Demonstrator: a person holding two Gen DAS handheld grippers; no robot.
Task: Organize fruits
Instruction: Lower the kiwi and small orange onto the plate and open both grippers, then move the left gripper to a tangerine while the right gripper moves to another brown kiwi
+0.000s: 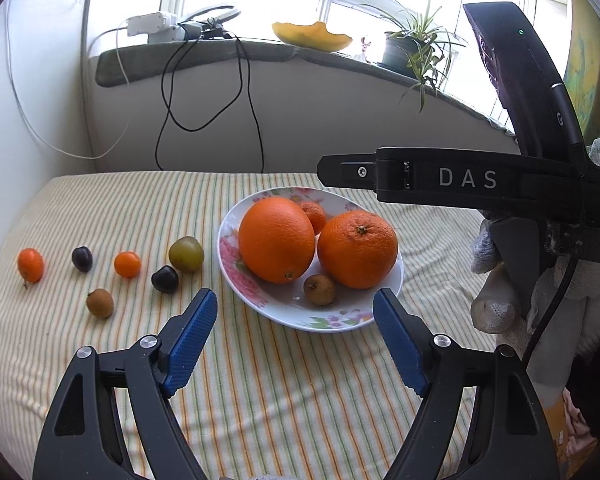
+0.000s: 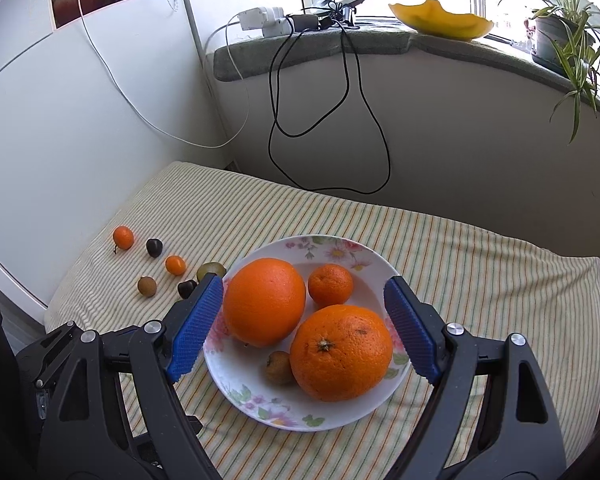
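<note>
Two dimpled oranges point(image 2: 264, 300), a tangerine point(image 2: 330, 284) and a small brown fruit point(image 2: 279, 367) fill a glossy floral plate point(image 2: 260, 400) at frame centre on the striped-cloth table point(image 2: 480, 264). Both the left hand-held gripper point(image 1: 296, 316) and right hand-held gripper point(image 2: 304, 300) gape empty, ribbed blue pads point(image 1: 190, 340) apart; the right one's left pad half hides a greenish fruit point(image 2: 212, 269).

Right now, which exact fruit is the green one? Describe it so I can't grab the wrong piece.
Start at the floral plate on the striped cloth; six small fruits lie loose on the cloth to its left. The green plum is the loose one nearest the plate's rim, with a dark plum just in front of it. It alone is yellowish green, and it is the largest loose fruit.
</note>
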